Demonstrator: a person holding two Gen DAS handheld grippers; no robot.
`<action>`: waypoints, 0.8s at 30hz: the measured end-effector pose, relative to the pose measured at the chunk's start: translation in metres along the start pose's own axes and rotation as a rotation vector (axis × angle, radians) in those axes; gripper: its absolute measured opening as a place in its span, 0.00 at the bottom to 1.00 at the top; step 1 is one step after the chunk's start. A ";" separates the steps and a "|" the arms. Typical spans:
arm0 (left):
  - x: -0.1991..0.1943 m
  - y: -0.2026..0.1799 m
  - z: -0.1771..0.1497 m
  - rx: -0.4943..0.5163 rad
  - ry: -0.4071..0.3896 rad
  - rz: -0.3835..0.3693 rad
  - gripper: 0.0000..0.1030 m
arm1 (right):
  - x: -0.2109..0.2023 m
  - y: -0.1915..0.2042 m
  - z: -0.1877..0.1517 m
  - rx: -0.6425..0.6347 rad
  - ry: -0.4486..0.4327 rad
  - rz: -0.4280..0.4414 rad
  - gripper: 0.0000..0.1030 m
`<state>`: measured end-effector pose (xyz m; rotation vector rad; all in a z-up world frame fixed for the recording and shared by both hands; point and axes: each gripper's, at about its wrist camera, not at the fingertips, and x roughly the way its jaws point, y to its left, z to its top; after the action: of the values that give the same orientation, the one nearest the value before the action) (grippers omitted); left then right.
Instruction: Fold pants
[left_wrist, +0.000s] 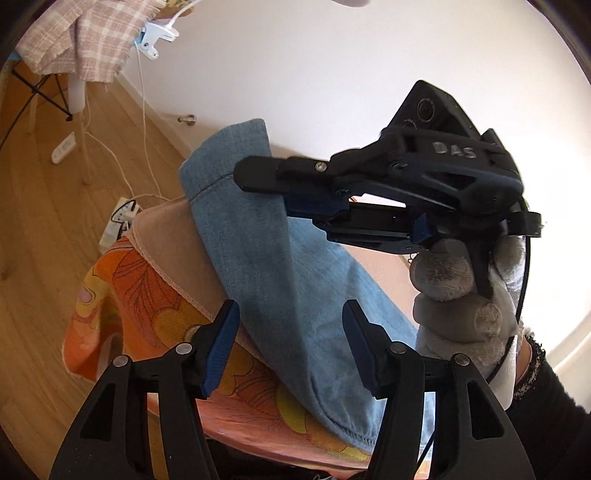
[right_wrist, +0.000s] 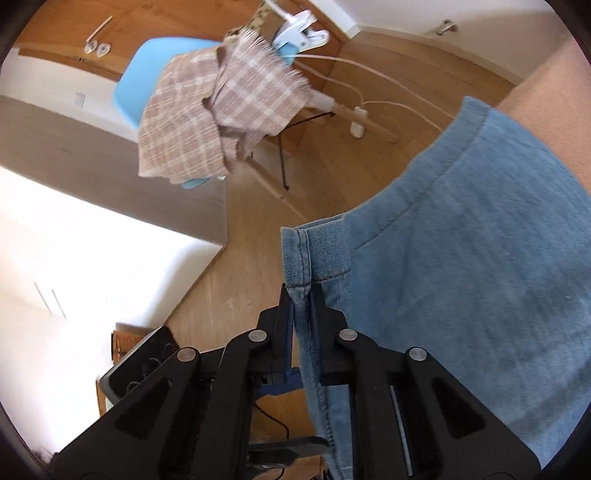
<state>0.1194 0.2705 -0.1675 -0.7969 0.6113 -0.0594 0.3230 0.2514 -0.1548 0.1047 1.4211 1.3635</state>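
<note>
Light blue denim pants (left_wrist: 291, 273) lie along a table covered by a pink cloth (left_wrist: 173, 243) over an orange flowered cloth. My left gripper (left_wrist: 291, 354) is open above the near end of the pants, holding nothing. My right gripper (left_wrist: 258, 177) reaches in from the right, held by a gloved hand, and pinches the far end of the pants. In the right wrist view my right gripper (right_wrist: 302, 295) is shut on a stitched hem edge of the pants (right_wrist: 461, 277), lifted over the floor.
A blue chair (right_wrist: 140, 85) draped with a plaid cloth (right_wrist: 207, 107) stands on the wooden floor. White cables and a power strip (left_wrist: 118, 221) lie on the floor beside the table. A white wall (left_wrist: 332, 66) runs behind the table.
</note>
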 end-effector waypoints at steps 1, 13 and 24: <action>-0.001 0.002 0.001 -0.013 -0.006 0.000 0.55 | 0.003 0.008 0.000 -0.020 0.022 0.004 0.23; -0.007 0.037 0.028 -0.151 -0.076 0.048 0.56 | -0.042 -0.020 -0.003 0.066 -0.105 -0.064 0.43; -0.002 0.036 0.047 0.042 -0.139 0.130 0.12 | -0.057 -0.033 -0.003 0.118 -0.165 -0.103 0.44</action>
<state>0.1365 0.3273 -0.1654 -0.7122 0.5274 0.1011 0.3618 0.1992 -0.1457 0.2140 1.3483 1.1603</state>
